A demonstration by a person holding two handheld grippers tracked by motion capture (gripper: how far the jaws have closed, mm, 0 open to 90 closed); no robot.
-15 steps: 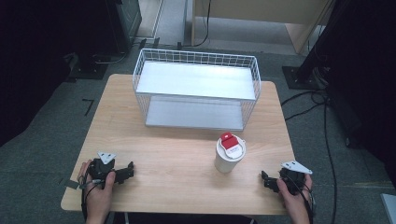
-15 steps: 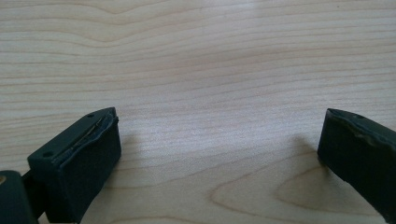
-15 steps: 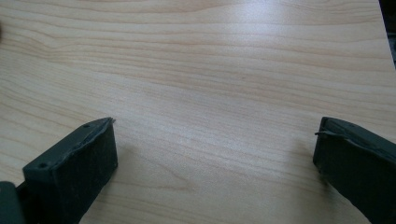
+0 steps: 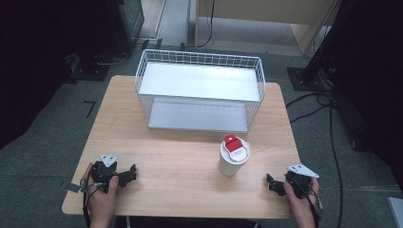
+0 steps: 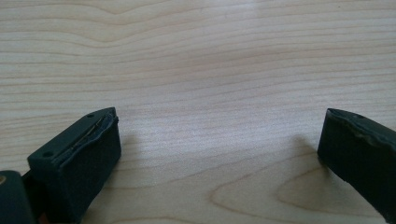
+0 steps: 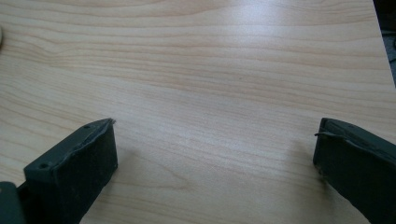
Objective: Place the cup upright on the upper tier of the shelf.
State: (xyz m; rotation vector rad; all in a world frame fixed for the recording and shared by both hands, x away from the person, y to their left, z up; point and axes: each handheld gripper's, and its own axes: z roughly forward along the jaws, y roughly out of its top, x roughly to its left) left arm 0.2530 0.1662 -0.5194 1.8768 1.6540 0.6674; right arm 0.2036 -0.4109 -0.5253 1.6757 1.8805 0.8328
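Nothing has shifted: both grippers, left (image 4: 129, 172) and right (image 4: 272, 183), still rest jaws spread on the worktop (image 4: 180, 156), flanking the untouched cup (image 4: 233, 155).

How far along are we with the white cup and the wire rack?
Nothing looks done yet. The white cup with the red lid stands upright on the table, in front of the wire rack, whose shelves are bare. Nothing is in hand: the left hand-held gripper and right hand-held gripper rest open at the near edge. Grasping the cup, probably with the nearer right one, remains.
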